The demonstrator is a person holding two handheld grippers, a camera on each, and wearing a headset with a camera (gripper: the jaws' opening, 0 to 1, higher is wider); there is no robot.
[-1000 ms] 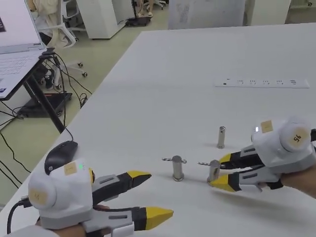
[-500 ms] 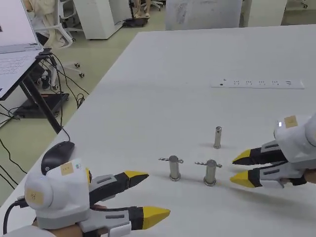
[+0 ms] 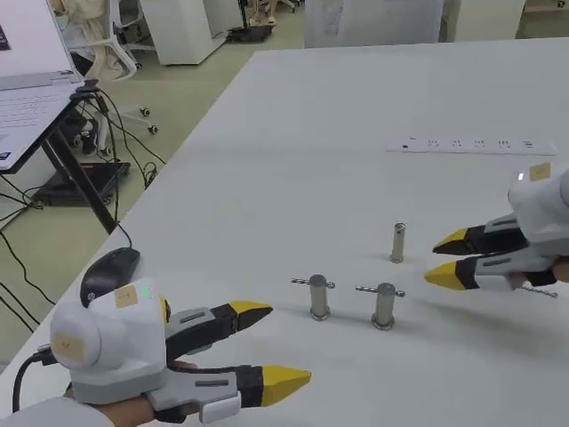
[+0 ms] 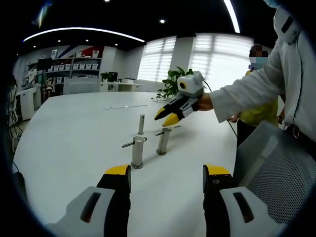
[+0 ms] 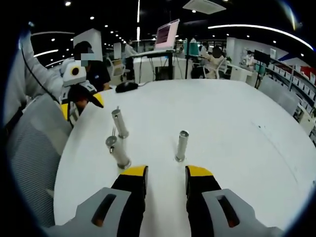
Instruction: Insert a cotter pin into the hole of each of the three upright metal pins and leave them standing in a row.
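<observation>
At bare pin (image 3: 398, 242): right gripper (image 3: 444, 258) just beside, half-open, empty; cottered pins (image 3: 320, 296) near; left gripper (image 3: 280, 345) well apart, wide-open, empty; power strip (image 3: 471, 145) behind.

From the head view I look along a long white table (image 3: 293, 133) running away into an open office with a pale greenish floor (image 3: 191, 98). To the table's left an open laptop (image 3: 31, 89) sits on a black stand (image 3: 80, 189), dark cables (image 3: 133, 153) trail over the floor beneath it, and a white office chair (image 3: 107, 40) and a white cabinet (image 3: 182, 31) stand farther back. My left gripper view gives me tall bright windows (image 4: 158, 59) with blinds, a leafy potted plant (image 4: 169, 83) before them, shelves (image 4: 74, 71) along the wall and a curved light strip (image 4: 74, 29) overhead. My right gripper view shows a dark ceiling dotted with small spotlights (image 5: 68, 3) and a grey mesh chair back (image 5: 34, 148).
</observation>
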